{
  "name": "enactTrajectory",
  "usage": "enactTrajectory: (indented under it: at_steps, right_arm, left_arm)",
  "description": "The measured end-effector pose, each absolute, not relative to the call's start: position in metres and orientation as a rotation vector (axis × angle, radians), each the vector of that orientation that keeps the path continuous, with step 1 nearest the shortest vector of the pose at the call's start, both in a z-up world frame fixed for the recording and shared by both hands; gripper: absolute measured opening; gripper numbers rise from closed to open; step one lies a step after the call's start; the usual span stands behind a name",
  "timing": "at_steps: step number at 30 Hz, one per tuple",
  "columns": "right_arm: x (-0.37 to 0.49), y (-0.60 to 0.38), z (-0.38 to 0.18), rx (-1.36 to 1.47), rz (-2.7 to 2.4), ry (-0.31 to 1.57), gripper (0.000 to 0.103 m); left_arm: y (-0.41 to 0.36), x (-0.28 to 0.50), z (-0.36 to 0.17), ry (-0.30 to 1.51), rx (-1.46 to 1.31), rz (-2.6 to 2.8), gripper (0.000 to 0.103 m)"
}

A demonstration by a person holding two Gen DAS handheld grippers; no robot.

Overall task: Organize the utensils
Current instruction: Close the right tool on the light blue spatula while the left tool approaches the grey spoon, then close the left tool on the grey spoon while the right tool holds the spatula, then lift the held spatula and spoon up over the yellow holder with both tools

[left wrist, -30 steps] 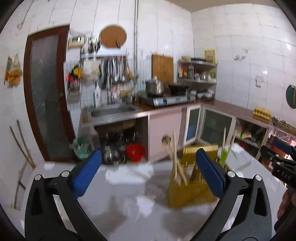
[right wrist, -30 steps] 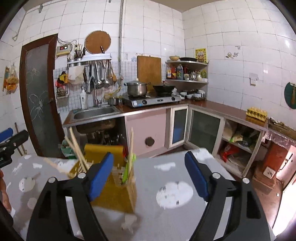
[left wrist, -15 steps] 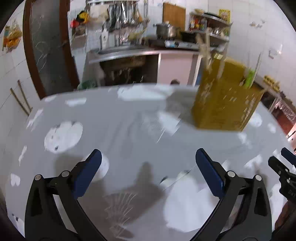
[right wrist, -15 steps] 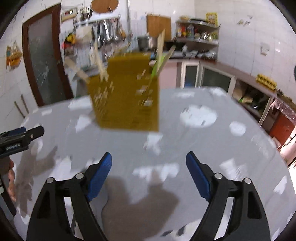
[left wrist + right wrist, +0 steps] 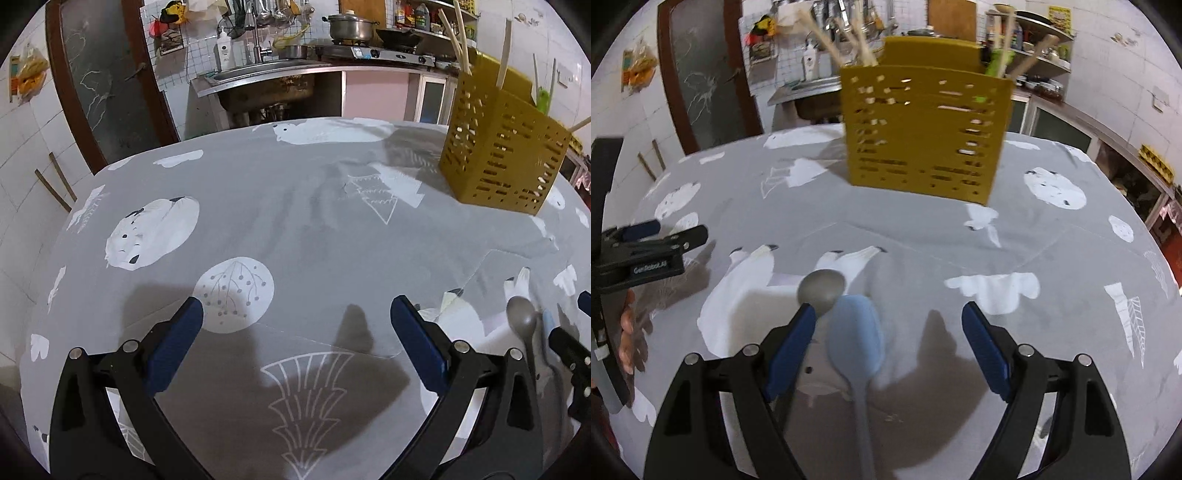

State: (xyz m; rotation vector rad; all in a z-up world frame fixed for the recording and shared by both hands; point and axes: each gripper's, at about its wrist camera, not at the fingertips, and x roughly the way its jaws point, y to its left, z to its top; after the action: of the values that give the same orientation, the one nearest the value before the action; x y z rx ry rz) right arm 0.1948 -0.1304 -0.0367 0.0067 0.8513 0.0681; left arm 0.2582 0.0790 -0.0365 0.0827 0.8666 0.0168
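Observation:
A yellow slotted utensil holder (image 5: 925, 129) stands on the grey patterned tablecloth (image 5: 1052, 240) and holds chopsticks and a green utensil. It also shows at the far right of the left wrist view (image 5: 504, 136). A light blue spoon (image 5: 856, 336) and a metal spoon (image 5: 822, 286) lie side by side on the cloth, between and just ahead of my open right gripper (image 5: 888, 350). In the left wrist view the metal spoon (image 5: 521, 321) lies at the right edge. My left gripper (image 5: 293, 343) is open and empty over bare cloth.
The left gripper appears at the left edge of the right wrist view (image 5: 653, 247). The round table's edge (image 5: 147, 155) curves along the far side. Beyond it are a sink counter (image 5: 266, 70), a stove with a pot (image 5: 351, 27) and a dark door (image 5: 103, 74).
Both grippers have tilted down from looking across the kitchen to looking at the tabletop. The two spoons have come into view under the right gripper. Both grippers stay open.

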Motion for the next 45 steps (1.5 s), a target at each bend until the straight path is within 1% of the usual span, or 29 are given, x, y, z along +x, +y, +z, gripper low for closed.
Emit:
enactTrajectory:
  at_steps: [1,2,4,6,10,17,29,30,31,32,33,35,36,38,39,40,45]
  right_arm:
    - [0.197,-0.126,-0.039,-0.010,0.068,0.862,0.077]
    - [0.199,-0.124,-0.041,-0.016,0.069,0.871,0.069]
    - [0.204,-0.125,-0.045,-0.002,0.086,0.898,0.061]
    - [0.207,-0.127,-0.050,0.021,0.092,0.922,0.054]
    - [0.207,-0.128,-0.051,0.034,0.112,0.922,0.033]
    - [0.204,-0.143,-0.046,0.051,0.110,0.908,0.032]
    - [0.214,-0.223,-0.053,0.083,-0.047,0.912,0.032]
    - [0.215,-0.226,-0.053,0.090,-0.049,0.912,0.032]
    - [0.214,-0.230,-0.052,0.096,-0.054,0.907,0.032]
    - [0.214,-0.232,-0.051,0.099,-0.057,0.903,0.032]
    - [0.214,-0.233,-0.051,0.100,-0.059,0.900,0.032]
    - [0.214,-0.235,-0.051,0.100,-0.061,0.894,0.032]
    - [0.214,-0.236,-0.051,0.101,-0.061,0.894,0.032]
    - [0.215,-0.237,-0.052,0.110,-0.060,0.890,0.032]
    - [0.215,-0.237,-0.052,0.113,-0.060,0.890,0.032]
    - [0.216,-0.238,-0.053,0.117,-0.060,0.890,0.032]
    - [0.212,-0.237,-0.055,0.125,-0.064,0.876,0.032]
  left_arm:
    - [0.079,0.259,-0.037,0.871,0.084,0.017,0.098]
    - [0.078,0.260,-0.037,0.874,0.081,0.015,0.098]
    - [0.077,0.260,-0.037,0.880,0.066,0.003,0.098]
    - [0.075,0.259,-0.036,0.880,0.064,-0.003,0.098]
    - [0.068,0.257,-0.034,0.872,0.071,-0.008,0.098]
    - [0.036,0.253,-0.028,0.876,0.053,-0.052,0.098]
    - [-0.052,0.240,-0.044,0.954,0.048,-0.133,0.098]
    - [-0.060,0.239,-0.045,0.963,0.054,-0.134,0.096]
    - [-0.066,0.238,-0.047,0.973,0.059,-0.139,0.090]
    - [-0.070,0.239,-0.049,0.985,0.060,-0.149,0.087]
    - [-0.074,0.238,-0.051,0.999,0.060,-0.161,0.079]
    - [-0.079,0.236,-0.052,0.996,0.067,-0.142,0.075]
    - [-0.081,0.236,-0.051,0.995,0.061,-0.137,0.071]
    - [-0.082,0.238,-0.051,1.009,0.039,-0.128,0.065]
    - [-0.082,0.238,-0.050,1.013,0.028,-0.126,0.056]
    - [-0.083,0.239,-0.049,1.020,0.019,-0.126,0.051]
    - [-0.086,0.240,-0.049,1.022,0.006,-0.116,0.038]
